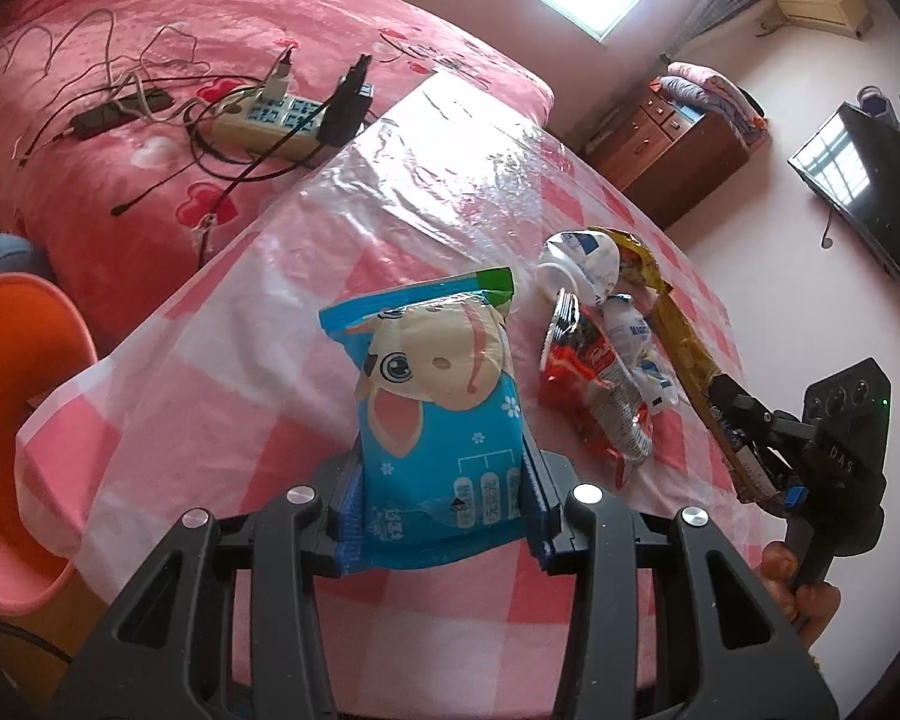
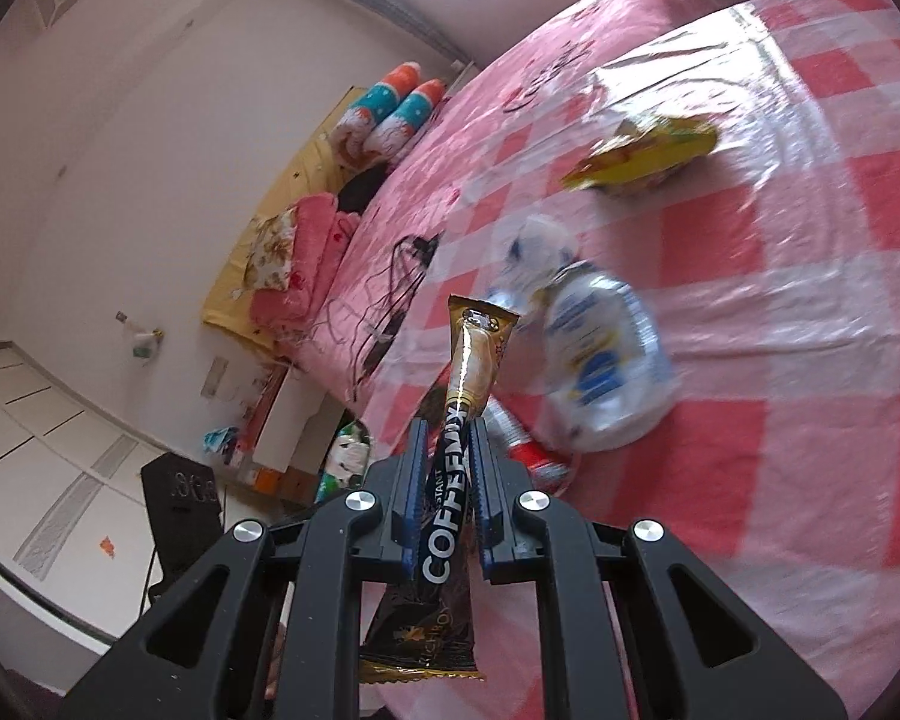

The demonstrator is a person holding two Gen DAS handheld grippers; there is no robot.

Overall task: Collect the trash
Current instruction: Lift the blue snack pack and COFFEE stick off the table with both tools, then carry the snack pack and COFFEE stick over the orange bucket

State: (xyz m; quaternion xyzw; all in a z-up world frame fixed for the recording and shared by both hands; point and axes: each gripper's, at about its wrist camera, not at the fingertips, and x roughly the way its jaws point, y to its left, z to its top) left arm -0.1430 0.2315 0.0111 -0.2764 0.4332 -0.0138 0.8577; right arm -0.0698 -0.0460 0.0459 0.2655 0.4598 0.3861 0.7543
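Right gripper (image 2: pixel 444 450) clamps "COFFEEMIX" sachet (image 2: pixel 459 420), lower print possibly "RICHBOY".

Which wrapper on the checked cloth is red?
The crumpled red wrapper, lying beside the white-and-blue plastic; the blue packet and gold coffee sachet are held in grippers.

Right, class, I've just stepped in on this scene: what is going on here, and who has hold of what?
A person is clearing wrappers off a table with a pink checked cloth, using a handheld gripper in each hand. The left gripper is shut on a blue snack packet with a cartoon animal on it. The right gripper is shut on a slim coffee mix sachet. A crushed clear bottle, a red wrapper and a yellow wrapper lie on the cloth, not yet collected.
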